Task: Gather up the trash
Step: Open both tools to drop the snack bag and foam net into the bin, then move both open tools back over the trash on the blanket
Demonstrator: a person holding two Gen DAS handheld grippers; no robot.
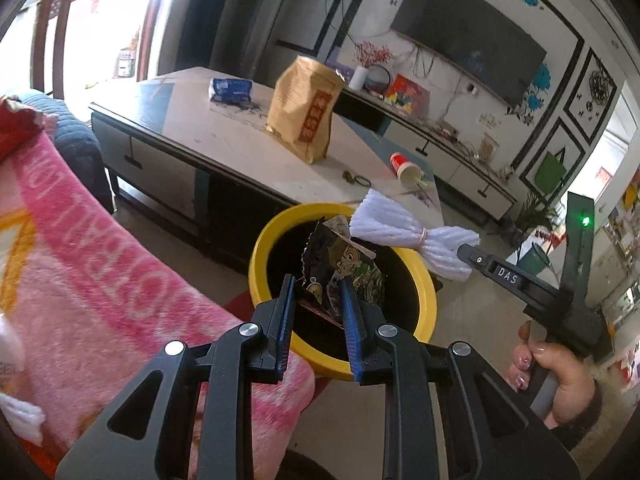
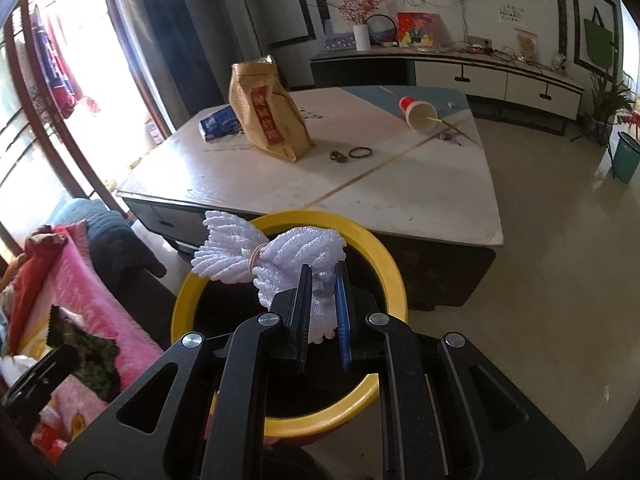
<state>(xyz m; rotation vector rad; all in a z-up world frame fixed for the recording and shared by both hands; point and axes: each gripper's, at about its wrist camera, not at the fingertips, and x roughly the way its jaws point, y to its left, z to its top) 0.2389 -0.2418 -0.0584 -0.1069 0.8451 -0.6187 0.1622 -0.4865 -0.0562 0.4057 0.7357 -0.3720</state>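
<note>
A yellow-rimmed trash bin (image 1: 424, 280) (image 2: 384, 256) stands on the floor in front of the coffee table. My left gripper (image 1: 320, 284) is shut on a dark printed snack wrapper (image 1: 344, 264) and holds it over the bin's mouth. My right gripper (image 2: 322, 276) is shut on a white foam net bundle (image 2: 280, 256) tied with a rubber band, also over the bin; the bundle shows in the left wrist view (image 1: 400, 232). The wrapper appears at the left edge of the right wrist view (image 2: 88, 348).
The coffee table (image 2: 420, 192) holds a brown paper bag (image 2: 268, 116), a blue packet (image 2: 220, 122), a tipped red paper cup (image 2: 418, 112), a hair tie (image 2: 360, 153) and a small brown scrap (image 2: 338, 156). A pink blanket (image 1: 80, 260) covers the sofa at left.
</note>
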